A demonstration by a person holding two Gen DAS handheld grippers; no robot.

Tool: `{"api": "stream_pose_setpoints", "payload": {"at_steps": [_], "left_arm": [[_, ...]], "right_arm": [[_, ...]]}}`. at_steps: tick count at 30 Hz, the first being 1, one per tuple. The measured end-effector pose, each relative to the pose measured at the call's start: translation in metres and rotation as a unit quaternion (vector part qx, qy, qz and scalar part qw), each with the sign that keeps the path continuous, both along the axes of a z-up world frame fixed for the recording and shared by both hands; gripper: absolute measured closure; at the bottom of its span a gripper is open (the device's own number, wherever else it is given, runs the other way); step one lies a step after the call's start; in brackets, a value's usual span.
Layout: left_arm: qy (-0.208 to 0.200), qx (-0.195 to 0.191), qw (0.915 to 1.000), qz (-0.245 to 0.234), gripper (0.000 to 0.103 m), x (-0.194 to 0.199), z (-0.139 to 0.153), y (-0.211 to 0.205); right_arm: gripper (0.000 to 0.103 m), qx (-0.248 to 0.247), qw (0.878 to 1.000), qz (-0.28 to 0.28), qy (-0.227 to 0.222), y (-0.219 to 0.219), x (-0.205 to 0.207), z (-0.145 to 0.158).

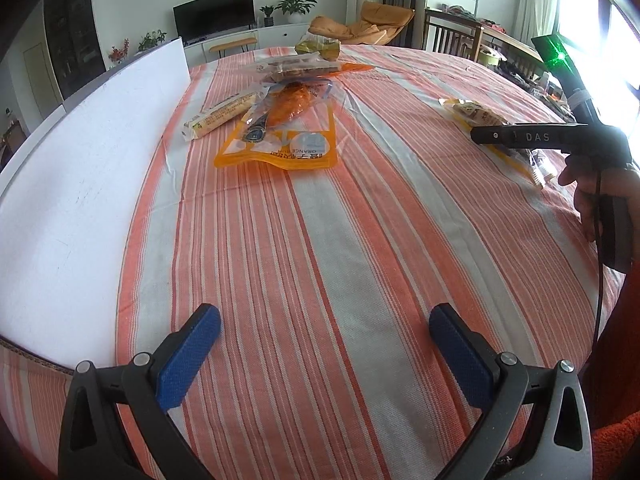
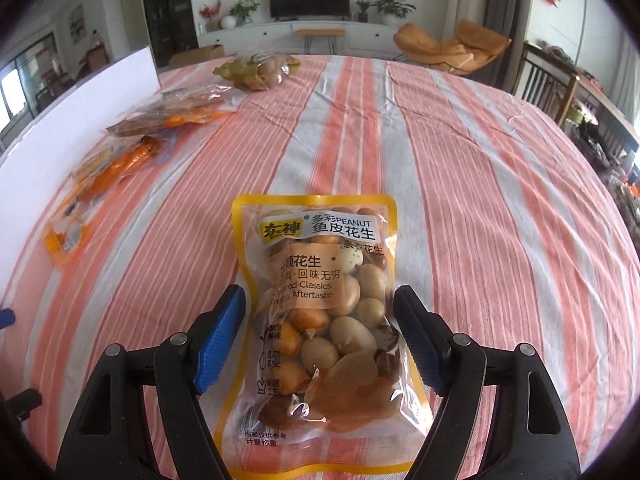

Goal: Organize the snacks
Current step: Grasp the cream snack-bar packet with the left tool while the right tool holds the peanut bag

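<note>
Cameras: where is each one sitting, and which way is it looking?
Left wrist: sits on the left gripper, looking down and across the striped tablecloth at the snack pile; its own two blue pads and the person's right hand show.
Right wrist: sits on the right gripper, looking down at the peanut bag lying between its open pads.
Shared: the tablecloth, the snack pile, the white board, the TV.
</note>
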State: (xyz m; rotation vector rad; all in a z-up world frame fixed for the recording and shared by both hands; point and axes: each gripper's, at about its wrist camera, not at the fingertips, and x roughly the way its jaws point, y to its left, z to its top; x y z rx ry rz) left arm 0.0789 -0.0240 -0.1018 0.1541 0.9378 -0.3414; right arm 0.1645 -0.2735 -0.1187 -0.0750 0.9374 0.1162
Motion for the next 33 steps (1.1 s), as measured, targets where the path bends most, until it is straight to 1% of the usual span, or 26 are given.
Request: {"api": "stream_pose_setpoints", "payload": {"at_steps": [4, 5, 7, 9, 10, 12, 14, 15, 18, 20, 21, 22, 24, 26, 27, 29, 31, 32, 33], "left_arm": [[0.009, -0.001, 0.9999, -0.008, 0.000, 0.002, 0.001, 0.001], [0.016, -0.008, 0.9997, -0.013, 0.000, 0.004, 0.003, 0.001], [0.028, -0.042, 0.9985, -0.020, 0.000, 0.016, 0.010, 0.003], [0.034, -0.079, 0.9961, -0.016, 0.000, 0.041, 0.029, 0.005], [0.031, -0.085, 0.9959, -0.013, 0.000, 0.050, 0.037, 0.005], [0.010, -0.088, 0.9960, -0.010, 0.000, 0.082, 0.063, 0.003], [0.003, -0.078, 0.9970, -0.005, 0.000, 0.113, 0.075, -0.001], [0.004, -0.069, 0.9976, 0.008, 0.000, 0.138, 0.077, -0.001], [0.015, -0.057, 0.9970, 0.050, 0.001, 0.186, 0.071, 0.005], [0.026, -0.041, 0.9959, 0.076, 0.009, 0.214, 0.058, 0.010], [0.033, -0.030, 0.9955, 0.083, 0.017, 0.224, 0.051, 0.011], [0.038, -0.025, 0.9953, 0.085, 0.024, 0.231, 0.044, 0.011], [0.047, -0.015, 0.9955, 0.080, 0.029, 0.241, 0.031, 0.009], [0.049, -0.005, 0.9962, 0.071, 0.029, 0.245, 0.019, 0.007], [0.038, 0.009, 0.9969, 0.068, 0.029, 0.245, 0.016, 0.004], [0.028, 0.041, 0.9972, 0.056, 0.029, 0.242, 0.012, -0.003], [0.028, 0.046, 0.9971, 0.052, 0.030, 0.237, 0.012, -0.002], [0.029, 0.047, 0.9973, 0.048, 0.032, 0.234, 0.012, -0.004], [0.028, 0.054, 0.9972, 0.043, 0.041, 0.229, 0.014, -0.007]], "right_arm": [[0.020, -0.002, 1.000, -0.003, 0.001, -0.001, 0.004, -0.003], [0.020, -0.002, 1.000, -0.003, 0.002, 0.001, 0.009, -0.004], [0.020, -0.002, 1.000, -0.003, 0.002, 0.000, 0.011, -0.004], [0.020, -0.002, 1.000, -0.003, 0.002, 0.000, 0.011, -0.004], [0.020, -0.002, 1.000, -0.003, 0.002, 0.000, 0.010, -0.004], [0.019, -0.002, 1.000, -0.003, 0.002, 0.000, 0.010, -0.004], [0.019, -0.002, 1.000, -0.003, 0.002, 0.000, 0.010, -0.004], [0.019, -0.002, 1.000, -0.003, 0.002, 0.000, 0.010, -0.004], [0.019, -0.002, 1.000, -0.003, 0.002, 0.000, 0.010, -0.004], [0.019, -0.002, 1.000, -0.003, 0.002, 0.000, 0.009, -0.004], [0.019, -0.002, 1.000, -0.003, 0.002, 0.000, 0.010, -0.004], [0.019, -0.002, 1.000, -0.003, 0.002, 0.000, 0.010, -0.004], [0.019, -0.002, 1.000, -0.003, 0.002, 0.000, 0.010, -0.004], [0.019, -0.002, 1.000, -0.003, 0.002, 0.000, 0.010, -0.004], [0.019, -0.002, 1.000, -0.003, 0.002, 0.000, 0.010, -0.004], [0.019, -0.002, 1.000, -0.003, 0.002, 0.000, 0.010, -0.004], [0.019, -0.002, 1.000, -0.003, 0.002, 0.000, 0.010, -0.004], [0.019, -0.002, 1.000, -0.003, 0.002, 0.000, 0.010, -0.004], [0.019, -0.002, 1.000, -0.003, 0.002, 0.000, 0.010, -0.004]]}}
